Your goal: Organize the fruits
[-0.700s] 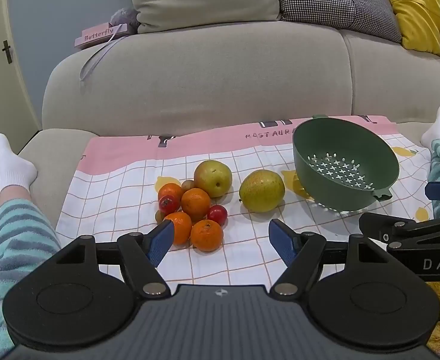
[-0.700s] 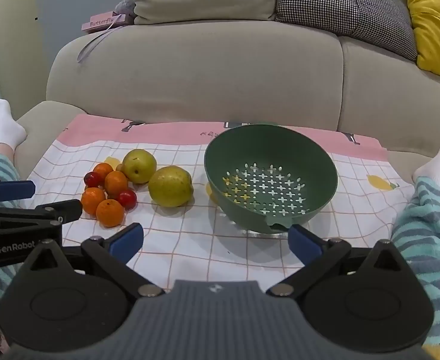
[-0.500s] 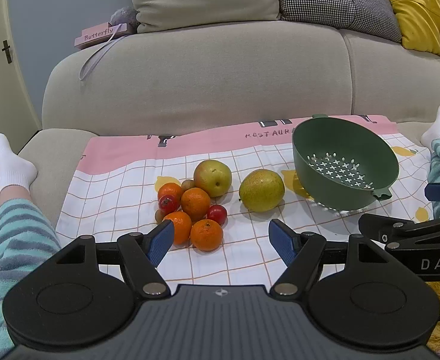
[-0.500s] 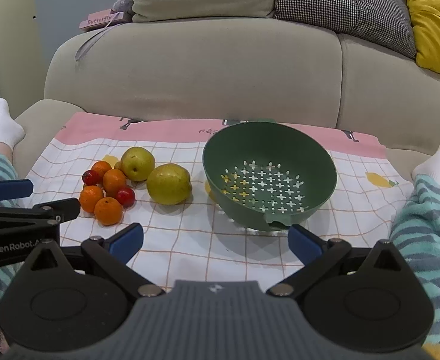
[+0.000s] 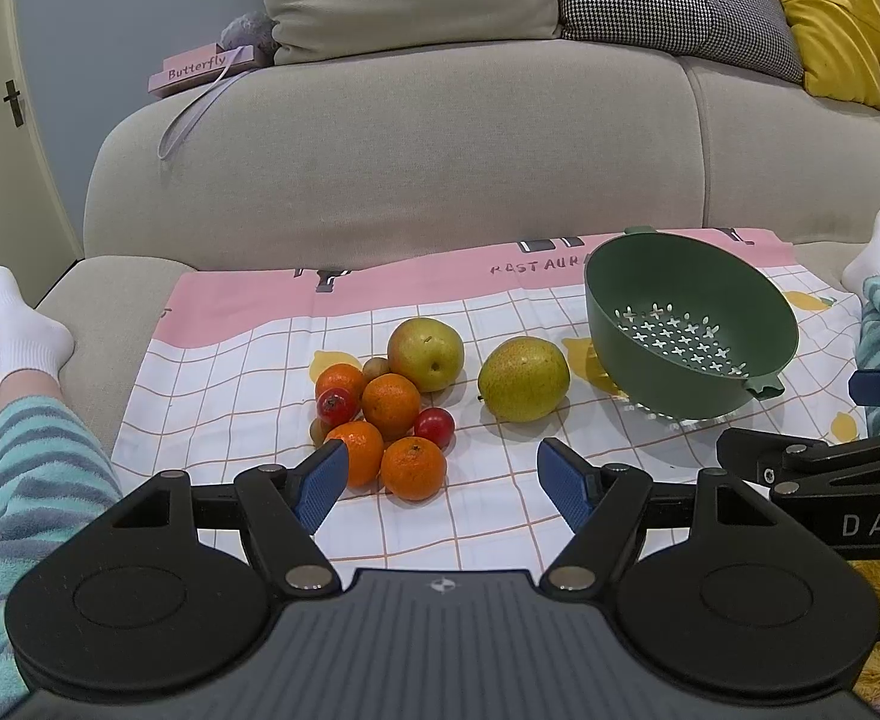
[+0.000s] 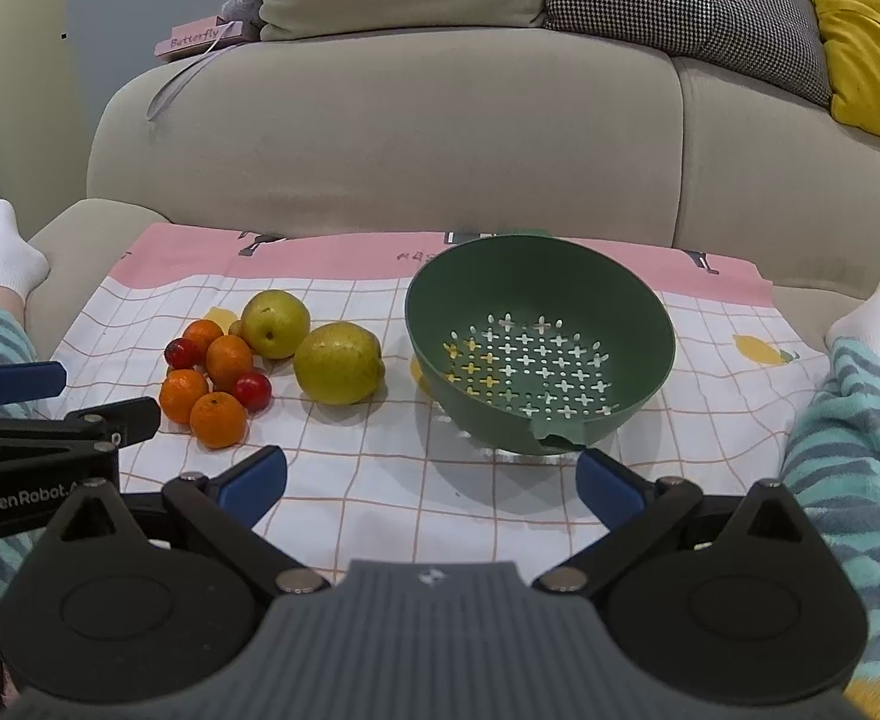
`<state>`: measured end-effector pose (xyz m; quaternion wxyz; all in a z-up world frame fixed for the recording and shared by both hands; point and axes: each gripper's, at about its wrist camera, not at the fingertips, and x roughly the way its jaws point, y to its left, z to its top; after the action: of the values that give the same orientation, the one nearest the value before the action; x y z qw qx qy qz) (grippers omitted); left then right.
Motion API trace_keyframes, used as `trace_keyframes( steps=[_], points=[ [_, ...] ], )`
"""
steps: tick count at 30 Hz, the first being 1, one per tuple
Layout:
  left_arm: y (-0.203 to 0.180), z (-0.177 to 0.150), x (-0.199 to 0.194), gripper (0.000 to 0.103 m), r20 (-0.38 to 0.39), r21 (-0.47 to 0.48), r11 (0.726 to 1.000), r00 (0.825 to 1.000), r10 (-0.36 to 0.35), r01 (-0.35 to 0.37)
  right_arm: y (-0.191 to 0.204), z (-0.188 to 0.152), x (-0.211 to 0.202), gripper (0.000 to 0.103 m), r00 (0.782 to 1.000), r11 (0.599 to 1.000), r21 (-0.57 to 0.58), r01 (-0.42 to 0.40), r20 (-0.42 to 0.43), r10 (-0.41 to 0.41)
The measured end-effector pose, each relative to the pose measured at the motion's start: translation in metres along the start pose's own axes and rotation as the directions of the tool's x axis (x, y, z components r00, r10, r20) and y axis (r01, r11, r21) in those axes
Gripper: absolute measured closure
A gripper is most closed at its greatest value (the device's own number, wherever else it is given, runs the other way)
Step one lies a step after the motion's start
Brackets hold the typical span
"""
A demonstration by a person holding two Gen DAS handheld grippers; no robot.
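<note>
A green colander [image 5: 688, 336] [image 6: 538, 351] stands empty and tilted on a checked cloth [image 5: 248, 372] [image 6: 380, 468]. Left of it lie two yellow-green pears [image 5: 523, 378] [image 6: 338, 363], several oranges [image 5: 413, 468] [image 6: 218, 419] and small red fruits [image 5: 434, 427] [image 6: 252, 391] in a cluster. My left gripper [image 5: 442, 483] is open and empty, just in front of the nearest oranges. My right gripper [image 6: 431, 486] is open and empty, just in front of the colander's near rim.
The cloth lies on a beige sofa seat with the backrest [image 5: 440, 150] behind. A person's striped legs and white socks [image 5: 20, 336] [image 6: 871, 306] flank the cloth. Cushions [image 6: 865, 24] and a pink "Butterfly" box [image 5: 200, 69] sit on top of the backrest.
Both grippers stay open. The right gripper has edged a little closer to the colander. The left view is almost unchanged.
</note>
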<state>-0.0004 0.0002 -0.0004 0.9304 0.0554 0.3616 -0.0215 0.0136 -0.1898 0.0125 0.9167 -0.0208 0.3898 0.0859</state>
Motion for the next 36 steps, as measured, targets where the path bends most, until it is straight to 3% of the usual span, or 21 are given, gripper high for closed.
trace_keyframes(
  steps=[23, 36],
  points=[
    [0.000, 0.000, 0.000, 0.018, -0.003, -0.001, 1.000, 1.000, -0.001, 0.001, -0.003, -0.001, 0.003, 0.004, 1.000, 0.999, 0.036, -0.027, -0.009, 0.028],
    [0.014, 0.003, 0.014, 0.018, -0.051, -0.078, 0.994, 0.996, -0.079, 0.075, 0.002, 0.000, 0.010, 0.004, 0.990, 0.992, -0.014, -0.128, 0.048, 0.129]
  ],
)
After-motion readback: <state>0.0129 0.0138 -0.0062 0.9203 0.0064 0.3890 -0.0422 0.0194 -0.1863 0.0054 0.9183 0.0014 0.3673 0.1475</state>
